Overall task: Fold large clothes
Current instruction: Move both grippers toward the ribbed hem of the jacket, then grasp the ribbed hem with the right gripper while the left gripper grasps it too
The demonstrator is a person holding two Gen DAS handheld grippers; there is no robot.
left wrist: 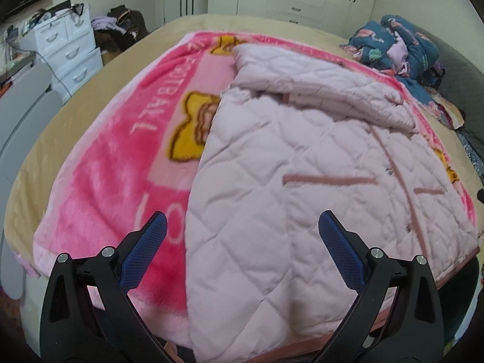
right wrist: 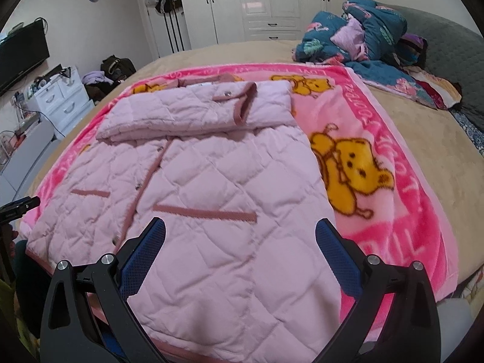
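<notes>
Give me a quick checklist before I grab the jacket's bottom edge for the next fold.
1. Left gripper open, nothing held: ok.
2. Right gripper open, nothing held: ok.
3. Jacket lies flat on the pink blanket, front up: ok.
4. Sleeves folded across the chest: ok.
5. Bottom edge within the fingers' span: partly hidden by the gripper frames, cannot tell.
6. Crumpled blue quilt lies apart from the jacket: ok.
</notes>
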